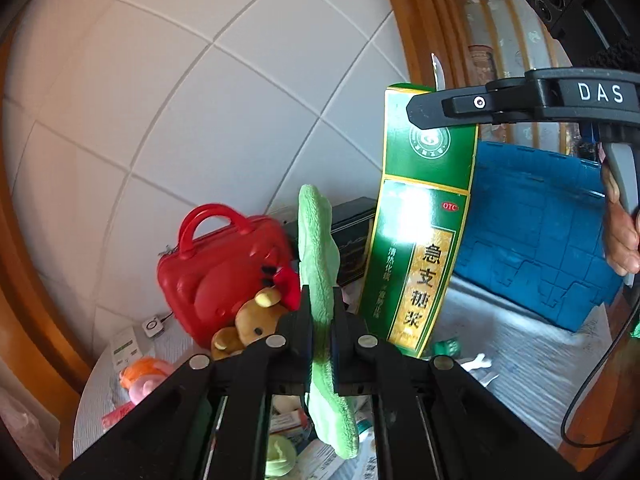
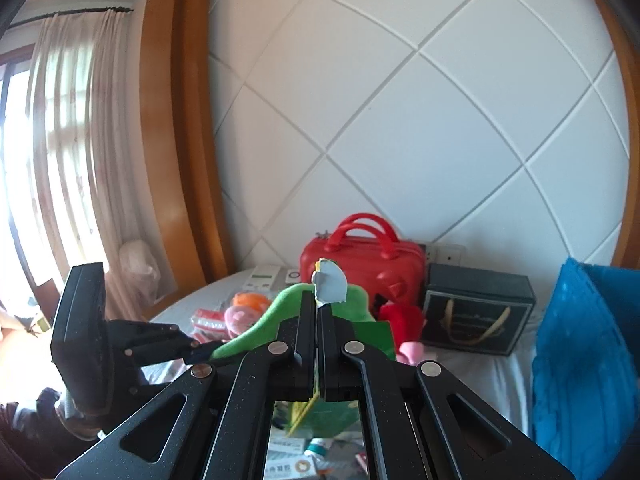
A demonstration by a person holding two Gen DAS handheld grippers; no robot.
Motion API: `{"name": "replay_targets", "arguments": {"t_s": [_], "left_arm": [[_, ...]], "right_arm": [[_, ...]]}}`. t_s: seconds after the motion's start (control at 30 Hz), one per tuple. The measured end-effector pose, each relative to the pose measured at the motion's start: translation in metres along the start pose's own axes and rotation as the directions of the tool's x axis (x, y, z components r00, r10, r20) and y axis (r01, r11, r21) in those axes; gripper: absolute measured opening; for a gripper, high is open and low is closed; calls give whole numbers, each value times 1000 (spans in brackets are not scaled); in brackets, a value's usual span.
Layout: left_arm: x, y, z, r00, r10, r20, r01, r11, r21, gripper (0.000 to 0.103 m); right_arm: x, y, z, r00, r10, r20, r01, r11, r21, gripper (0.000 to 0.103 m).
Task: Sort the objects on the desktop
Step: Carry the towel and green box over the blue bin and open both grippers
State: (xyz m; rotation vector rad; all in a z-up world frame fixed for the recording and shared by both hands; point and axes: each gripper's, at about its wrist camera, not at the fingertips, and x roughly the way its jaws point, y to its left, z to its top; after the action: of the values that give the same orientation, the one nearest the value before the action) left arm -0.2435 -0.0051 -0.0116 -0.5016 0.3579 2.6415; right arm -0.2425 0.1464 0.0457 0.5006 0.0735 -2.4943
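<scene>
Left gripper [image 1: 322, 320] clamped narrow on a flat green plush toy [image 1: 318, 248], long axis of the toy running up and forward between the fingers, one end standing above the tips, the other hanging below the gripper body. Right gripper [image 2: 319, 316] likewise pinched nearly closed, on the torn top flap of a tall green medicine box [image 1: 420, 224]; seen from the left wrist view, box hanging roughly upright with a slight tilt, long axis vertical, held aloft just right of the plush and clear of the cloth-covered surface [image 1: 520, 344]. Both task things therefore airborne, side by side, close but apparently not touching. Blue bin [image 1: 552, 232] lying to the right of the box and beyond it, much nearer the right gripper than the left; in the right wrist view the same bin filling the right edge. Red carry case [image 1: 224, 268] with a brown bear [image 1: 256, 320] and other small toys to the left, nearer the left gripper; dark gift bag [image 2: 476, 308] behind, against the white panelled wall. Judged from this layout: sorting under way, with two items lifted and neither yet placed. Likely hinge of the coming move: box to travel right toward the bin, plush to go left toward the toy cluster, though destination not shown. Risk: thin flap grip letting the box swing or tear free.
</scene>
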Motion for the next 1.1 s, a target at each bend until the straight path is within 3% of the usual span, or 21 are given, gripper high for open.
{"name": "replay_targets", "arguments": {"t_s": [0.17, 0.3, 0.5, 0.7, 0.83, 0.9, 0.93, 0.97, 1.0, 1.03, 1.07, 1.1], "left_arm": [[0, -55, 49, 994, -76, 84, 75, 997, 14, 6], [1, -99, 98, 975, -154, 158, 150, 988, 35, 6], [13, -180, 172, 931, -270, 245, 253, 962, 101, 6], [44, -256, 224, 887, -390, 247, 370, 921, 123, 6], [68, -297, 248, 884, -413, 220, 394, 911, 125, 7], [79, -313, 257, 897, -384, 218, 366, 923, 120, 11], [84, -321, 259, 905, -375, 202, 357, 926, 121, 18], [88, -326, 260, 914, -358, 190, 340, 933, 120, 24], [92, -331, 262, 926, -328, 188, 312, 944, 112, 42], [93, -334, 262, 934, -303, 191, 290, 952, 97, 65], [94, -334, 261, 938, -282, 200, 273, 959, 75, 75], [93, -333, 259, 941, -266, 210, 260, 964, 54, 86]], "right_arm": [[-70, -35, 9, 994, -86, 62, 87, 996, -7, 1], [-135, -70, 24, 973, -194, 124, 196, 981, -7, 1], [-229, -131, 44, 908, -367, 201, 368, 929, 34, 1], [-281, -199, 34, 844, -505, 178, 494, 863, 105, 1], [-300, -244, 19, 816, -563, 134, 541, 824, 167, 1], [-308, -264, 12, 795, -596, 114, 570, 798, 195, 2], [-311, -273, 8, 783, -615, 94, 587, 781, 214, 3], [-311, -283, 4, 771, -634, 65, 605, 761, 234, 11], [-314, -292, -1, 760, -648, 46, 617, 742, 264, 22], [-318, -299, -7, 749, -661, 39, 624, 724, 295, 65], [-324, -304, -13, 731, -681, 40, 638, 703, 316, 103], [-331, -303, -18, 706, -705, 61, 656, 685, 317, 100]]}}
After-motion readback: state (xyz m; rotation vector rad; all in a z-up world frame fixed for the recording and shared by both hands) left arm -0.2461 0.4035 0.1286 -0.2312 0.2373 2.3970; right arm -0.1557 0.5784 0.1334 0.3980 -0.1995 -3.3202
